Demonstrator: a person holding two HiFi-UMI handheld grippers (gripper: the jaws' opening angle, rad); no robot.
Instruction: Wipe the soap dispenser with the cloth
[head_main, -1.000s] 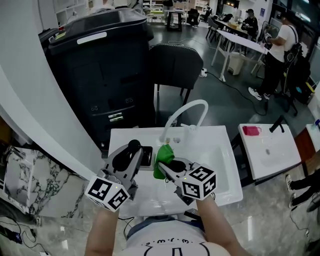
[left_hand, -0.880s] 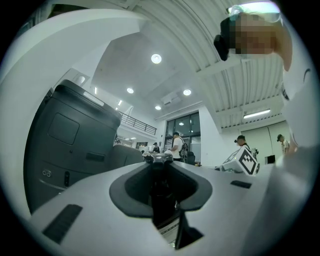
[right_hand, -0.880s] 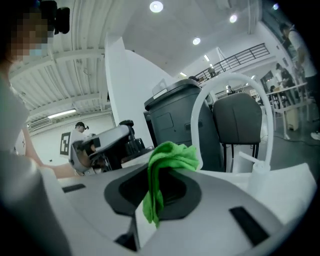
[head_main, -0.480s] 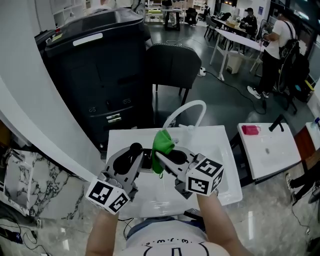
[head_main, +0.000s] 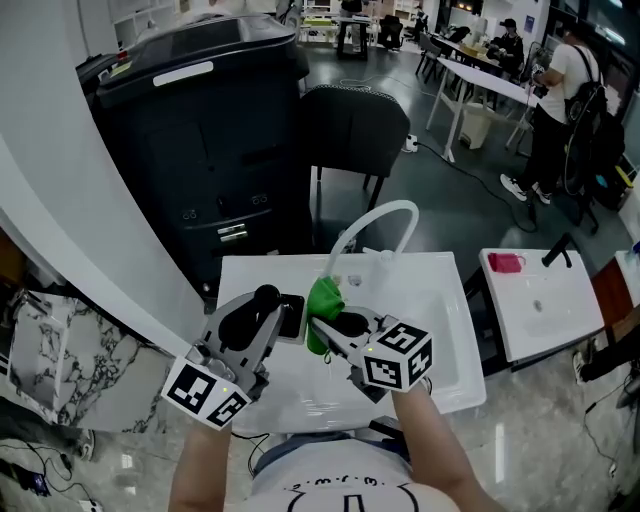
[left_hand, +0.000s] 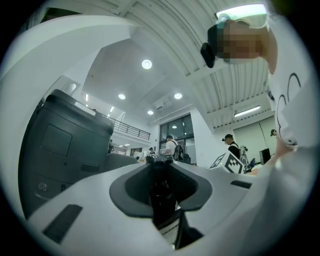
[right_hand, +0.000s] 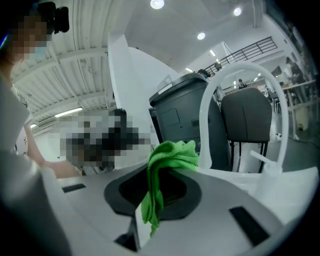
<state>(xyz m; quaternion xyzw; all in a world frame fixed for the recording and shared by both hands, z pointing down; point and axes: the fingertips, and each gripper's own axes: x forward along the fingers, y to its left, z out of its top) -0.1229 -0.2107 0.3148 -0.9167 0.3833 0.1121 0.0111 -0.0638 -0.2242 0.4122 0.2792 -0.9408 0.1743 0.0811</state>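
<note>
My left gripper (head_main: 262, 303) is shut on the black soap dispenser (head_main: 267, 295), held over the left ledge of the white sink (head_main: 440, 290). In the left gripper view the dispenser (left_hand: 161, 200) stands dark between the jaws of the left gripper (left_hand: 160, 167), pump head at the far end. My right gripper (head_main: 320, 322) is shut on a bunched green cloth (head_main: 325, 298), just to the right of the dispenser. In the right gripper view the cloth (right_hand: 167, 157) droops from the tips of the right gripper (right_hand: 156, 172). Whether the cloth touches the dispenser, I cannot tell.
A white arched faucet (head_main: 385, 215) rises behind the cloth. A large black bin (head_main: 200, 130) and a dark chair (head_main: 355, 130) stand beyond the sink. A second small basin (head_main: 545, 300) is at the right. People stand far back right.
The right gripper carried the cloth up and away along the dispenser, then drew it back down toward me. The left gripper kept its hold and barely moved.
</note>
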